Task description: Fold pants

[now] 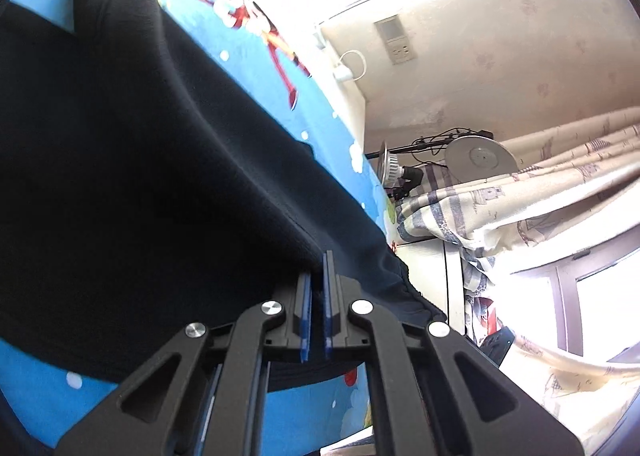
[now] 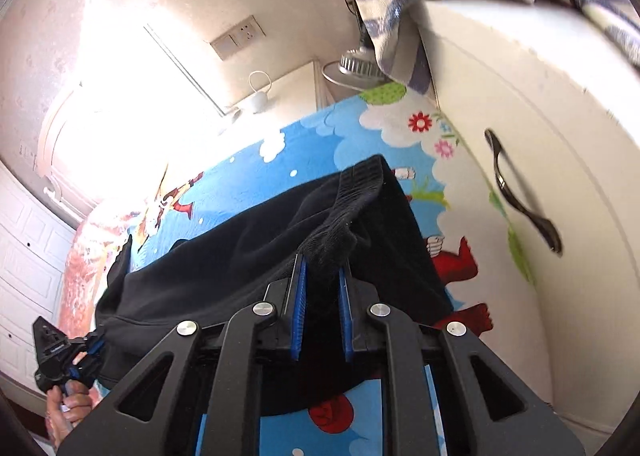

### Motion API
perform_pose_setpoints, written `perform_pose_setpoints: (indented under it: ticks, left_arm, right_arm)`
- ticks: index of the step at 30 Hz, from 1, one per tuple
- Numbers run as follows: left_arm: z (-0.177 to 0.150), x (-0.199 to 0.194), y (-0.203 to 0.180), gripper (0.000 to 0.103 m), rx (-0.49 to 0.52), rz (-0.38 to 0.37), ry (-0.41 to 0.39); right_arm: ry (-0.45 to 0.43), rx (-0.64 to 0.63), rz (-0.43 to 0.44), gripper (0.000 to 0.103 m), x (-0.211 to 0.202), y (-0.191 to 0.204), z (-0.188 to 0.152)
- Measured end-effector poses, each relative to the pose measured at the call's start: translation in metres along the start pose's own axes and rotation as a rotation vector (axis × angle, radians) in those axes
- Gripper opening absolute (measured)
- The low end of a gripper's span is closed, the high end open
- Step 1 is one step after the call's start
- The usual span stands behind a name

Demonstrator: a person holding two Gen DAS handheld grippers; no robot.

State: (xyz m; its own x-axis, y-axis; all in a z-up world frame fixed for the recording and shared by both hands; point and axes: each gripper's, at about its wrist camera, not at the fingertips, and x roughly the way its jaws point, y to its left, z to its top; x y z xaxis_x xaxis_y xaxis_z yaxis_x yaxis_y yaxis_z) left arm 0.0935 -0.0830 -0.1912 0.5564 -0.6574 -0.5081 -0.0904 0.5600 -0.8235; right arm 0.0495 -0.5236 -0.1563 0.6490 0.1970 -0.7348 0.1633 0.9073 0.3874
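Blue cartoon-print bed sheet fills the middle of both views. Black pants lie across it and are lifted at two points — long axis running from lower left toward the ribbed cuff at upper centre of the right view. White cabinet with dark handle, right edge. Right gripper: blue pads closed to a narrow gap on bunched black fabric. Left gripper: pads nearly together, pinching the pants' edge at lower centre.
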Motion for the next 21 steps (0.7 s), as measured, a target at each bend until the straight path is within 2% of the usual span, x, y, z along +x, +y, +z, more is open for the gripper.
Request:
perform_pose_setpoints:
  ticks: [2,5,6,8,12,14,16,18,21]
  left_arm:
    - [-0.026,-0.014,0.000,0.004,0.016,0.026,-0.004]
    - [-0.059,0.011,0.040,0.004,-0.076,0.047,0.097]
    - [-0.069,0.022,0.052,0.004,-0.094,0.090,0.122]
    - [-0.081,0.031,0.060,0.004,-0.076,0.141,0.121]
    - [-0.076,0.011,0.042,0.004,-0.043,0.112,0.073]
    - [-0.078,0.004,0.034,0.004,-0.018,0.123,0.055]
    - [-0.083,0.013,0.048,0.004,-0.043,0.140,0.082]
    - [-0.089,0.020,0.068,0.004,-0.124,0.141,0.113]
    - [-0.095,0.011,0.070,0.004,-0.112,0.137,0.093]
  right_arm:
    - [0.047,-0.006,-0.053,0.014,0.016,-0.013,-0.014]
    - [0.156,0.042,-0.118,0.014,0.065,-0.044,-0.036]
    - [0.136,0.027,-0.124,0.014,0.063,-0.045,-0.041]
    - [0.119,0.012,-0.127,0.014,0.053,-0.040,-0.042]
    - [0.053,-0.026,-0.118,0.013,0.023,-0.023,-0.038]
    - [0.065,-0.033,-0.145,0.013,0.031,-0.027,-0.042]
    - [0.129,0.004,-0.159,0.013,0.057,-0.042,-0.049]
    - [0.115,-0.008,-0.161,0.014,0.052,-0.044,-0.055]
    - [0.114,-0.026,-0.178,0.014,0.048,-0.042,-0.061]
